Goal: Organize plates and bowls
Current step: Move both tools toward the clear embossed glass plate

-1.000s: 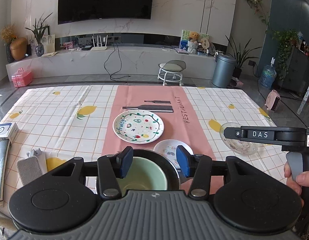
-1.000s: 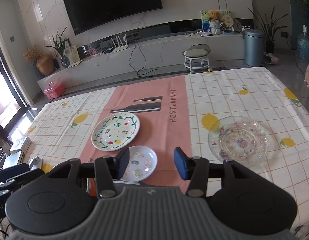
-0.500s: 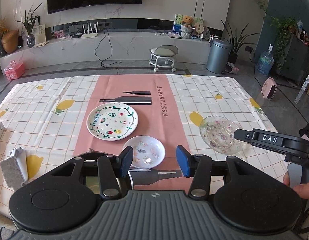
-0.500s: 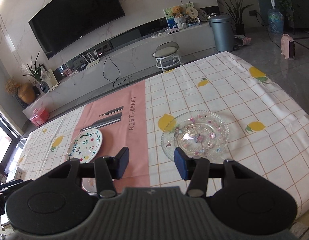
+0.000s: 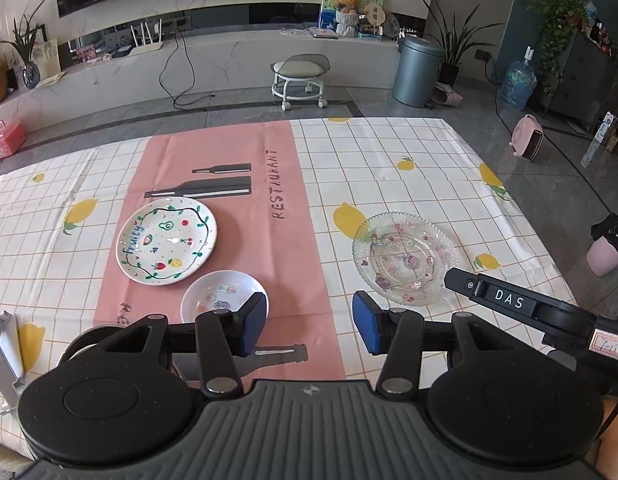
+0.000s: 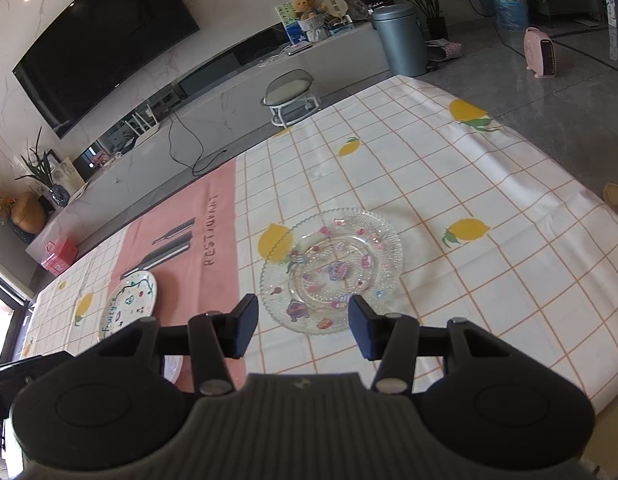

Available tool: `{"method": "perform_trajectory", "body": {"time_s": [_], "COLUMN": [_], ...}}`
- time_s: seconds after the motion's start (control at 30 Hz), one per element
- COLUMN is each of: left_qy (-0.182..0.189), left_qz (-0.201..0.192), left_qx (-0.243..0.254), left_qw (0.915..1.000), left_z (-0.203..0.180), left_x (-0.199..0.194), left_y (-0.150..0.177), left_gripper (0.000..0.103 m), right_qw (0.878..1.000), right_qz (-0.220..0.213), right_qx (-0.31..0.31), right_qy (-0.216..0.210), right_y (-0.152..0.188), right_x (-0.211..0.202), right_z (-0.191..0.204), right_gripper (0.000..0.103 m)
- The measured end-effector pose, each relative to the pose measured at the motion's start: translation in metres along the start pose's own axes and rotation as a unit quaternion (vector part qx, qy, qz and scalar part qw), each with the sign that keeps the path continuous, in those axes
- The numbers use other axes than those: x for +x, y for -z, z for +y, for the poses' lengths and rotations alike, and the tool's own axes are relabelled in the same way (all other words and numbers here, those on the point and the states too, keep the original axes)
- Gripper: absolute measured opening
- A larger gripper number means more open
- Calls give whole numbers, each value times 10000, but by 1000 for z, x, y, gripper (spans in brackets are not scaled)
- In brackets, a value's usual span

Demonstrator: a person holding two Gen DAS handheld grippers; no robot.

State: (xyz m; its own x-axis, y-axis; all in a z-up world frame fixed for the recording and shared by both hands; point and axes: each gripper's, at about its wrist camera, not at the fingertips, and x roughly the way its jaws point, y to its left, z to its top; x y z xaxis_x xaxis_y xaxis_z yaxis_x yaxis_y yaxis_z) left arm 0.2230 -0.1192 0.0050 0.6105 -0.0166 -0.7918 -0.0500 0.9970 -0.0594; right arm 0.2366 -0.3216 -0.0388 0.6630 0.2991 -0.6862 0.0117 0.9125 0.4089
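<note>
The glass plate (image 6: 332, 271) is being lined up, lying centre frame just beyond the right gripper (image 6: 303, 330), whose jaws are held apart and empty. The left gripper (image 5: 309, 328) is likewise parted, nothing clamped. Next, the near rim must be straddled.

tablecloth (image 5: 317, 184): pink strip said "RESTAURANT", mid frame | white plate (image 5: 166, 240): "Fruity" in blue, left of centre | right gripper (image 5: 509, 300): "DAS" on its side, lower right
</note>
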Motion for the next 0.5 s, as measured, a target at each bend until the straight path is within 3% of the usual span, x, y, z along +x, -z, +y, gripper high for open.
{"method": "perform_trajectory", "body": {"time_s": [0.27,0.37,0.5], "left_qy": [116,285,329], "left_qz": [144,522,581], "left_qx": [108,109,136], "left_qw": [9998,9982,9977], "left_z": [-18,-19,-16], "left_x": [23,42,59], "left_y": [-25,-34,-43], "left_gripper": [57,57,57], "right_qw": [9995,9989,9963], "right_qz": [86,174,548], "right_qx": [302,429,624], "right_qy": [76,101,-233], "right_y": [-7,-11,-11], "right_x": [11,19,35], "right_z": [-23,-33,-46], "right_gripper": [50,50,50]}}
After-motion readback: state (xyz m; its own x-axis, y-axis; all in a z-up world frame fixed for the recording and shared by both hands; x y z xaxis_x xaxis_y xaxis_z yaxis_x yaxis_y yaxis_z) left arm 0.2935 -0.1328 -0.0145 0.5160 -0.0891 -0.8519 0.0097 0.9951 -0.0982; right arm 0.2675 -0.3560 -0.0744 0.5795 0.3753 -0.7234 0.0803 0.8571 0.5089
